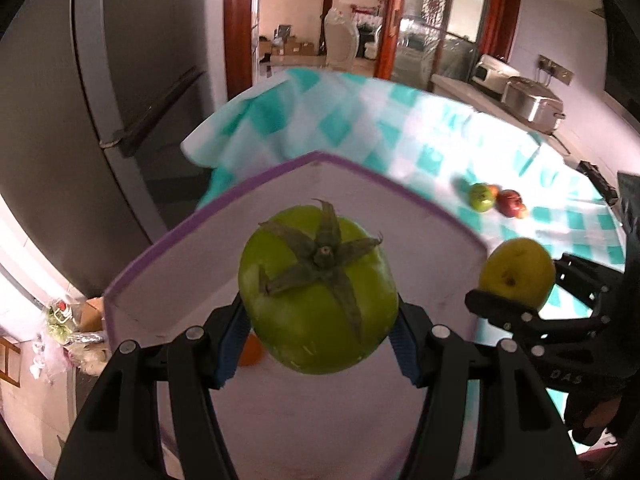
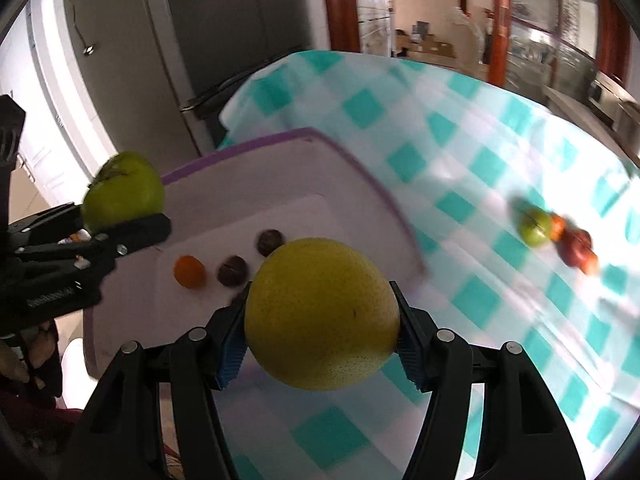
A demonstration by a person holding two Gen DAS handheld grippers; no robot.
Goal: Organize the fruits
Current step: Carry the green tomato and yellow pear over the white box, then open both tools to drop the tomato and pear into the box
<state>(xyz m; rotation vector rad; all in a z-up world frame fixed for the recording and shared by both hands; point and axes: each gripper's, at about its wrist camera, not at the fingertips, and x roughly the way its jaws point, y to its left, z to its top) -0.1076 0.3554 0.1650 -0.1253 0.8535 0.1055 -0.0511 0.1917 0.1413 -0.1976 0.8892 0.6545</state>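
Left claw (image 1: 320,320): closed on a round green tomato-like fruit with a dry star-shaped calyx (image 1: 318,292), blue pads pressing both flanks, fruit carried above the tray.

Right claw (image 2: 320,320): closed on a large smooth yellow pear-like fruit (image 2: 322,314), held over the tray's near right rim.

Shallow white rectangular plastic tray with purple rim (image 2: 280,184): sits at the left edge of the worktop. Contents: one small orange fruit (image 2: 189,271) and two dark round fruits (image 2: 233,271), in a row on the tray floor.

Teal-and-white checked cloth (image 2: 460,152): covers the worktop.

Small cluster of green and red fruits (image 2: 556,236): loose on the cloth toward the right edge, well apart from the tray; blurred, so the count is uncertain.

Step in hand, judged: carrying both fruits to the tray. Next move calls for lowering each onto bare tray floor, clear of the three small fruits, then opening the claws.
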